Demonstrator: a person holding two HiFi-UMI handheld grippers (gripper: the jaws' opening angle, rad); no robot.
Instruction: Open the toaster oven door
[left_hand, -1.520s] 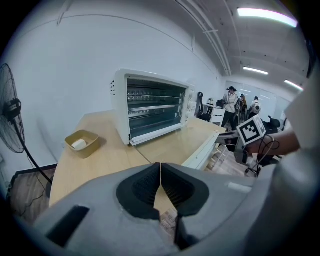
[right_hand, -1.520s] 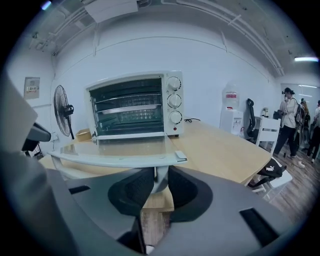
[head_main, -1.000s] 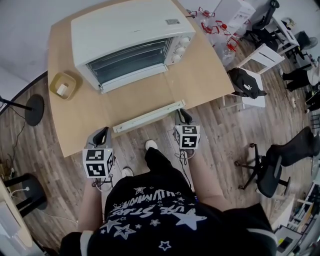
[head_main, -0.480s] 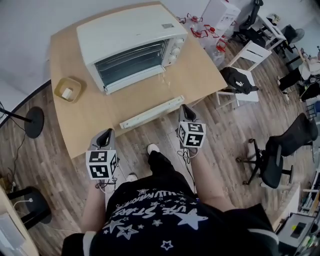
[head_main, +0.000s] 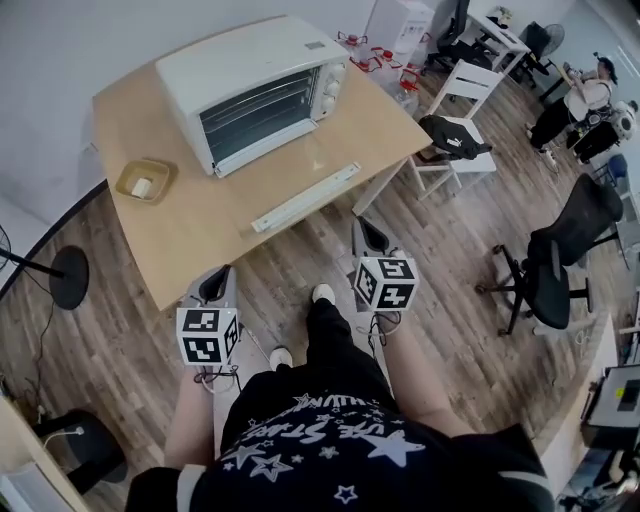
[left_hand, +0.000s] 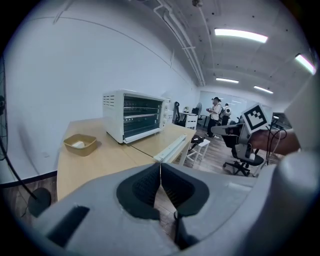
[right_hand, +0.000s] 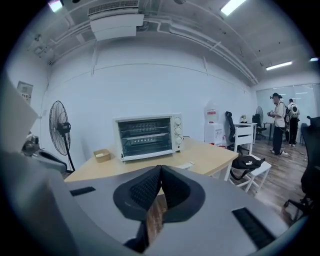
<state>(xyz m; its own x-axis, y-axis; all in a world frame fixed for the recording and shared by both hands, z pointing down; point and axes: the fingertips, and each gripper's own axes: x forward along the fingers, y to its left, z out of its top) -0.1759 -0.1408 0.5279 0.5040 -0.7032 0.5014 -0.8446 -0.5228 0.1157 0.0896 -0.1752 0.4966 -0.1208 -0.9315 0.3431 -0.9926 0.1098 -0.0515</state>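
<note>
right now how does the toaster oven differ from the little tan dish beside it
The toaster oven is white and bulky; the tan dish is far smaller. The toaster oven is a box with its glass door shut; the tan dish is open-topped, a white lump inside. Both sit on the wooden table.

Table (head_main: 185, 222) with toaster oven (head_main: 250, 88), tray (head_main: 146, 180), bar (head_main: 305, 197)

Wood floor (head_main: 110, 340), white wall (head_main: 60, 40), office chair (head_main: 555, 280)
</note>
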